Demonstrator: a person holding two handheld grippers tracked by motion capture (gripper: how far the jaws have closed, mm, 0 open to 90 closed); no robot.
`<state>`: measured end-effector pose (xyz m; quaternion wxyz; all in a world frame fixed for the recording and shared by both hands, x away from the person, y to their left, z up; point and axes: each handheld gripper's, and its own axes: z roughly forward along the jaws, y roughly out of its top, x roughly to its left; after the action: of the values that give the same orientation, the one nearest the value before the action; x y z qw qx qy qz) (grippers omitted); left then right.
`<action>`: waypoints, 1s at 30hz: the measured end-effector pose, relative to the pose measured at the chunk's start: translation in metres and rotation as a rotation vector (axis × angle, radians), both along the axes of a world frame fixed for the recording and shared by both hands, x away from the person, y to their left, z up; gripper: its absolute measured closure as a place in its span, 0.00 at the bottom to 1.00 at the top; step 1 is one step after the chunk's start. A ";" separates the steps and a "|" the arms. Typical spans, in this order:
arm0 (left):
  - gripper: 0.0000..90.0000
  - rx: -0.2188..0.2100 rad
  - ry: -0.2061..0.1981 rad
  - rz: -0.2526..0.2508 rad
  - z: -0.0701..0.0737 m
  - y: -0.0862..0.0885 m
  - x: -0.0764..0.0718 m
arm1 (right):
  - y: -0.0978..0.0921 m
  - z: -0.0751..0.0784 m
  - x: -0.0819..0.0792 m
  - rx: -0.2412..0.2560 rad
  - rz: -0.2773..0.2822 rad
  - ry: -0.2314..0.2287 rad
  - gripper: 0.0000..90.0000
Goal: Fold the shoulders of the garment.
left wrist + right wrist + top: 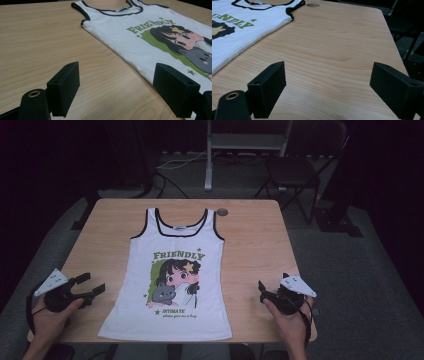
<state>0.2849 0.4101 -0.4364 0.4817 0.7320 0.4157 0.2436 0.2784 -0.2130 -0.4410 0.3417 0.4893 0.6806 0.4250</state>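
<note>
A white tank top [172, 275] with black trim, green "FRIENDLY" lettering and a cartoon girl with a grey cat lies flat, face up, in the middle of the wooden table [250, 245]. Its neck points away from me. My left gripper [91, 284] rests at the table's front left, open, a little left of the shirt's hem. The left gripper view looks across the bare wood to the shirt [155, 32], with that gripper [116, 87] holding nothing. My right gripper [272, 287] sits at the front right, open and empty [327, 87], with the shirt's edge [242, 27] off to its left.
A round cable hole [222, 212] lies in the tabletop just beyond the shirt's right strap, also visible as a hole [313, 5] far ahead of the right gripper. Behind the table stand a dark chair [295, 170] and a metal stand [210, 155] on grey carpet.
</note>
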 end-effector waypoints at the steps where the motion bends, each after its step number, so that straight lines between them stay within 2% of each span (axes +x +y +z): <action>1: 0.23 0.000 0.001 0.002 0.000 0.000 0.000 | 0.000 0.000 0.000 0.001 0.001 0.000 0.14; 9: 0.23 -0.014 -0.002 0.008 0.000 0.000 0.002 | 0.001 0.000 0.000 0.001 0.006 0.002 0.14; 15: 0.23 -0.017 0.000 0.013 0.005 -0.004 0.017 | 0.001 0.000 0.000 -0.003 0.011 0.004 0.14; 20: 0.23 -0.015 -0.006 0.010 0.013 -0.010 0.040 | 0.001 0.000 0.000 -0.008 0.016 0.009 0.14; 21: 0.23 -0.015 -0.006 0.010 0.013 -0.010 0.040 | 0.001 0.000 0.000 -0.008 0.016 0.009 0.14; 26: 0.23 -0.021 -0.008 0.015 0.020 -0.018 0.070 | 0.002 0.000 0.001 -0.011 0.019 0.010 0.14; 27: 0.23 -0.021 -0.008 0.015 0.020 -0.018 0.070 | 0.002 0.000 0.001 -0.011 0.019 0.010 0.14; 30: 0.23 -0.020 -0.005 0.009 0.028 -0.024 0.089 | 0.002 0.000 0.001 -0.017 0.020 0.013 0.14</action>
<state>0.3734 0.3858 -0.4088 0.4888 0.7247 0.4202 0.2436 0.2790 -0.2107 -0.4410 0.3371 0.4822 0.6913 0.4195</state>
